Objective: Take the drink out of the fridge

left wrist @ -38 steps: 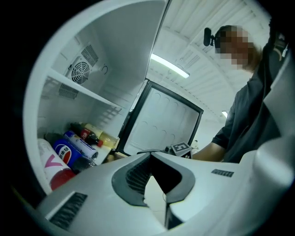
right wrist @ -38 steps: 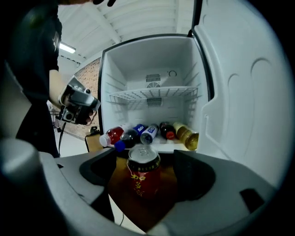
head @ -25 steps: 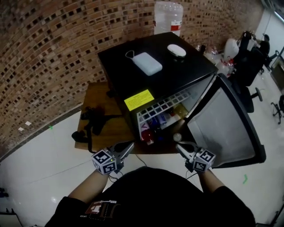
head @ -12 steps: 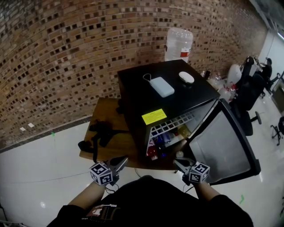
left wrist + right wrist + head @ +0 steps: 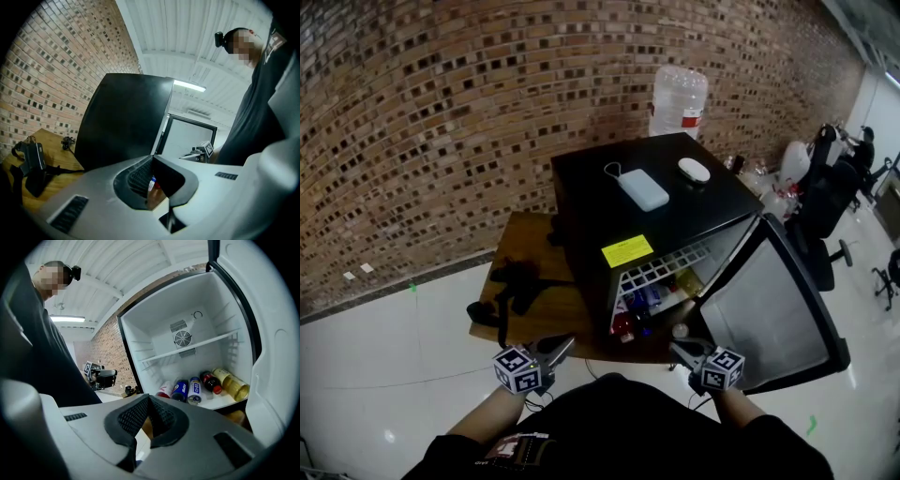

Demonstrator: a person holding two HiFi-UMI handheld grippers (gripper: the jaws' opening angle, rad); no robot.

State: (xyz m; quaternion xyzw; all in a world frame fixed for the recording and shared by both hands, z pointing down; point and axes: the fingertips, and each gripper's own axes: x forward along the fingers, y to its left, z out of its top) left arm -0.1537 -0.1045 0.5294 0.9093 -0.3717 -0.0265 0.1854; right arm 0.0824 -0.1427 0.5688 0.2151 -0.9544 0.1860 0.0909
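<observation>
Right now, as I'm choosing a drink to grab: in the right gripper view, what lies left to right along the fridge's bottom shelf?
red-and-white can → dark blue can → blue-and-white can → dark bottle with red cap → yellow bottle

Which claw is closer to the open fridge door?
Right. The right claw sits just beside the bottom of the fridge door; the left claw is farther left, by the wooden table.

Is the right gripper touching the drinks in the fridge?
Apart. The right gripper view shows the right gripper shut and empty. The drinks lie at the bottom of the open fridge, well beyond its tips, with clear space between.
</observation>
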